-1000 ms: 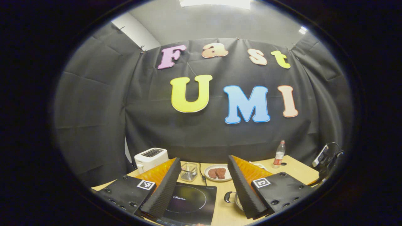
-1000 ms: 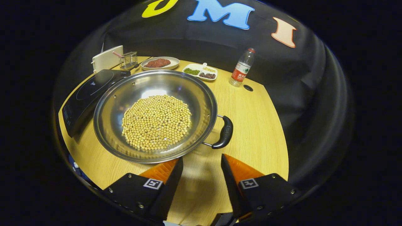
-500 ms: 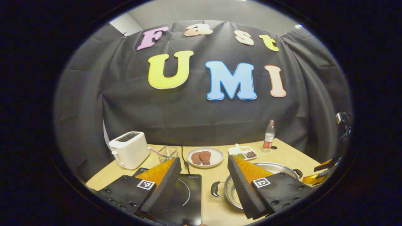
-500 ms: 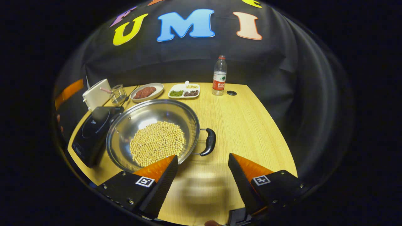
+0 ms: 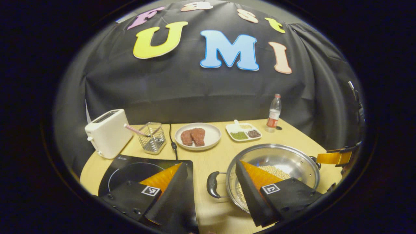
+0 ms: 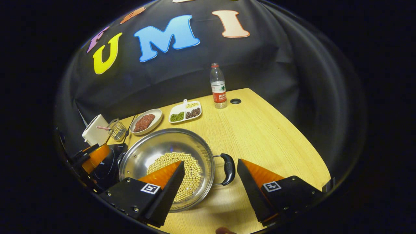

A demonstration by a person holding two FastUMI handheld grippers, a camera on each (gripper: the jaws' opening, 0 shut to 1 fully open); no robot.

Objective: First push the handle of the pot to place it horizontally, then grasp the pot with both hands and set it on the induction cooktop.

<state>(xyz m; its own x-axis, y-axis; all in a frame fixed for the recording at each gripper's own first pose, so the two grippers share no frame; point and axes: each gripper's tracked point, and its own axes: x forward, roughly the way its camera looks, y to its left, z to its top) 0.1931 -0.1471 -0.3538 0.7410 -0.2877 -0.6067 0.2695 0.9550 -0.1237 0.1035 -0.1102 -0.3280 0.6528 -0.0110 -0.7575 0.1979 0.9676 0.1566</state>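
The table (image 6: 260, 130) is seen with the pot (image 6: 162, 148) of soybeans (image 6: 191, 165) standing just beside the induction cooktop (image 5: 130, 165), not yet on it. Each side handle is bracketed by a gripper with fingers spread wide and nothing clasped: the left gripper (image 5: 211, 187) around the left handle (image 5: 211, 184), the right gripper (image 6: 210, 182) around the right handle (image 6: 228, 169). The step is judged best done if both handles are centred between the fingers before closing, and the pot is lifted level so no beans are spilled. Part of the pot's rim is covered by gripper fingers, and whether the handles lie truly horizontal cannot be told.
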